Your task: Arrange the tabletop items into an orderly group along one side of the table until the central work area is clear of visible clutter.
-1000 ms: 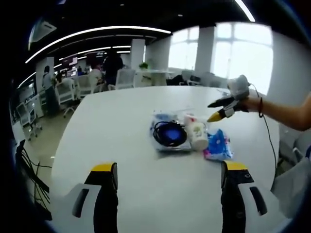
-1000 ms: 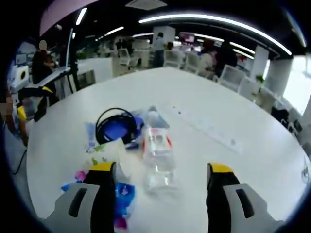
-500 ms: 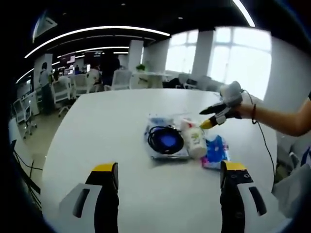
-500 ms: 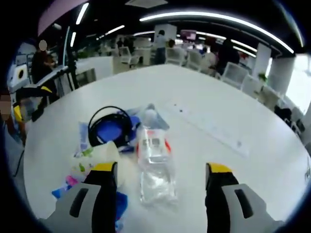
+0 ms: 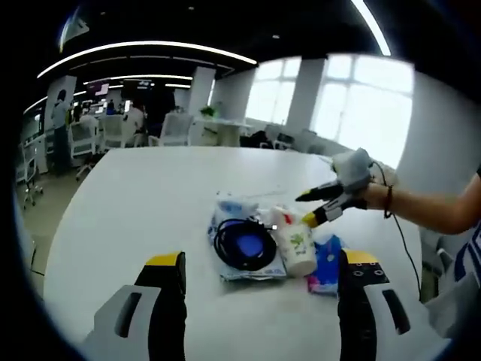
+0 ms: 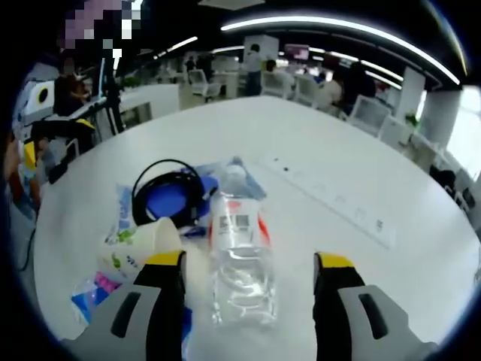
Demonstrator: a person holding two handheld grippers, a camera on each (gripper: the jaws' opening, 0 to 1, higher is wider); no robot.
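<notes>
Inspector A: The clear crushed plastic water bottle (image 6: pixel 239 256) with a red label lies on the white round table (image 6: pixel 361 173), between the right gripper (image 6: pixel 248 282)'s parted jaws. Probably light, slippery, yielding; best gripped mid-body.

Inspector B: Beside it, touching, a white paper cup (image 6: pixel 143 244) and a black coiled cable (image 6: pixel 167 197). The left gripper (image 5: pixel 255 289) stands open, well short.

Open office: bright windows (image 5: pixel 353 105), ceiling light strips (image 6: pixel 338 30), white chairs (image 5: pixel 174 129).
</notes>
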